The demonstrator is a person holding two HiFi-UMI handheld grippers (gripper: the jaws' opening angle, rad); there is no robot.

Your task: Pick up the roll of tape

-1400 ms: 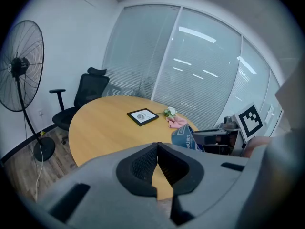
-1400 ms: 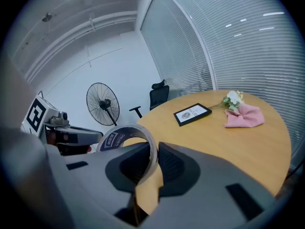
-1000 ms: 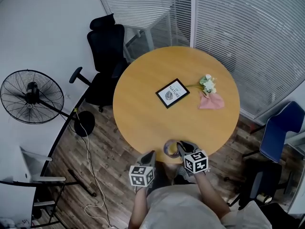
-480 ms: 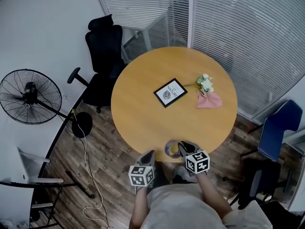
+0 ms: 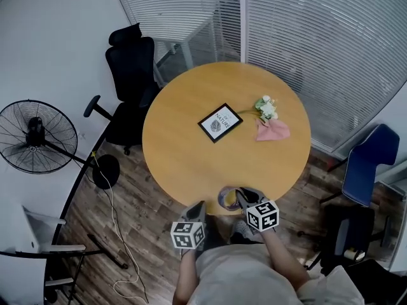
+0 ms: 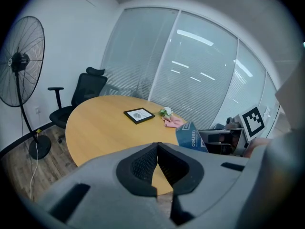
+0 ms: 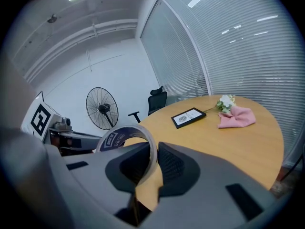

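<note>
The roll of tape (image 5: 226, 197), clear with a dark blue printed core, hangs at the near edge of the round wooden table (image 5: 184, 164). My right gripper (image 5: 236, 199) is shut on its wall. In the right gripper view one pad sits inside the ring and one outside the roll of tape (image 7: 125, 136), with the right gripper (image 7: 155, 149) pinching the band. My left gripper (image 5: 202, 206) is just left of it, off the table edge, shut and empty. The left gripper (image 6: 157, 147) view shows its pads meeting, and the tape (image 6: 190, 136) to the right.
On the table lie a black picture frame (image 5: 220, 122), a small bunch of white flowers (image 5: 264, 107) and a pink cloth (image 5: 272, 129). A black office chair (image 5: 130, 75) and a standing fan (image 5: 35, 136) are to the left. A blue chair (image 5: 365, 170) stands to the right, by the glass walls with blinds.
The head view has drifted a little, so the table sits further left in the picture. Both grippers and the tape keep their places.
</note>
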